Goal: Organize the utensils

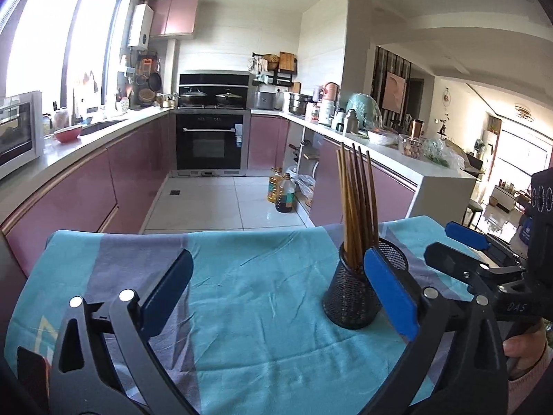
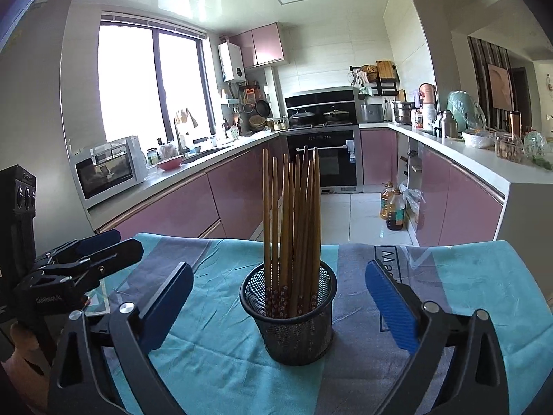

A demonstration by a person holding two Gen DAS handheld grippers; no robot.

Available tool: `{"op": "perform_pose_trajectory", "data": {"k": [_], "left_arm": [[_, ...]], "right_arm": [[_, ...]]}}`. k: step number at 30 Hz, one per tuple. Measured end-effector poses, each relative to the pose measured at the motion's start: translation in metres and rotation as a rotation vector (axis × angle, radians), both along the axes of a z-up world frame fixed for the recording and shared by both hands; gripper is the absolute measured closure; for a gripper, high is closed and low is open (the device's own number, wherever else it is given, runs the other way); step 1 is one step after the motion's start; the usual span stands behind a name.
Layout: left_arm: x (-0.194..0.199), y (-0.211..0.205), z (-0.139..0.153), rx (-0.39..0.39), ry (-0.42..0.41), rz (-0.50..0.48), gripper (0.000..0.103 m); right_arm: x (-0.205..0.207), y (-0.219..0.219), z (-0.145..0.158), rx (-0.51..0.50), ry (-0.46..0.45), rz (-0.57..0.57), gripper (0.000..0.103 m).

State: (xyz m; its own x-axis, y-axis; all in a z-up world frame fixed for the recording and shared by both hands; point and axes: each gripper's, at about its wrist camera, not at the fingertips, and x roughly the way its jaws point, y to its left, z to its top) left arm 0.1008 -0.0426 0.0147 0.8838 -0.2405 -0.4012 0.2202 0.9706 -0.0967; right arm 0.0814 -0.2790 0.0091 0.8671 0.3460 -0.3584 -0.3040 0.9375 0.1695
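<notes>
Where legible, "GenRobot.AI" marks left gripper [image 2: 103, 242]; brown chopsticks [image 2: 293, 221] upright in black mesh holder [image 2: 288, 325]; right gripper [image 2: 280, 297] nearby; both jaws wide, empty.

oven [image 2: 323, 159] far wall | microwave [image 2: 107, 169] left counter | oil bottles [image 2: 392, 205] floor

Black-framed left gripper [image 1: 280, 297] and right gripper [image 2: 280, 307], blue pads, silver screws, white lettering
</notes>
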Motion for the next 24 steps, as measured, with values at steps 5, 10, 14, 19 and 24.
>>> {"op": "perform_pose_trajectory", "data": {"k": [5,10,14,19,24], "left_arm": [[-0.026,0.017,-0.001,0.008,-0.062,0.070,0.006],[-0.049,0.026,0.001,0.032,-0.127,0.126,0.006],[-0.066,0.030,0.003,0.034,-0.169,0.143,0.006],[-0.083,0.030,0.005,0.051,-0.207,0.153,0.006],[-0.095,0.028,0.009,0.062,-0.247,0.163,0.006]], "right_arm": [[-0.025,0.013,-0.002,-0.029,-0.064,-0.026,0.006],[-0.044,0.022,-0.001,-0.049,-0.125,-0.056,0.006],[-0.057,0.028,0.001,-0.070,-0.173,-0.075,0.006],[-0.066,0.033,0.002,-0.069,-0.192,-0.084,0.006],[-0.072,0.035,0.003,-0.059,-0.204,-0.091,0.006]]}}
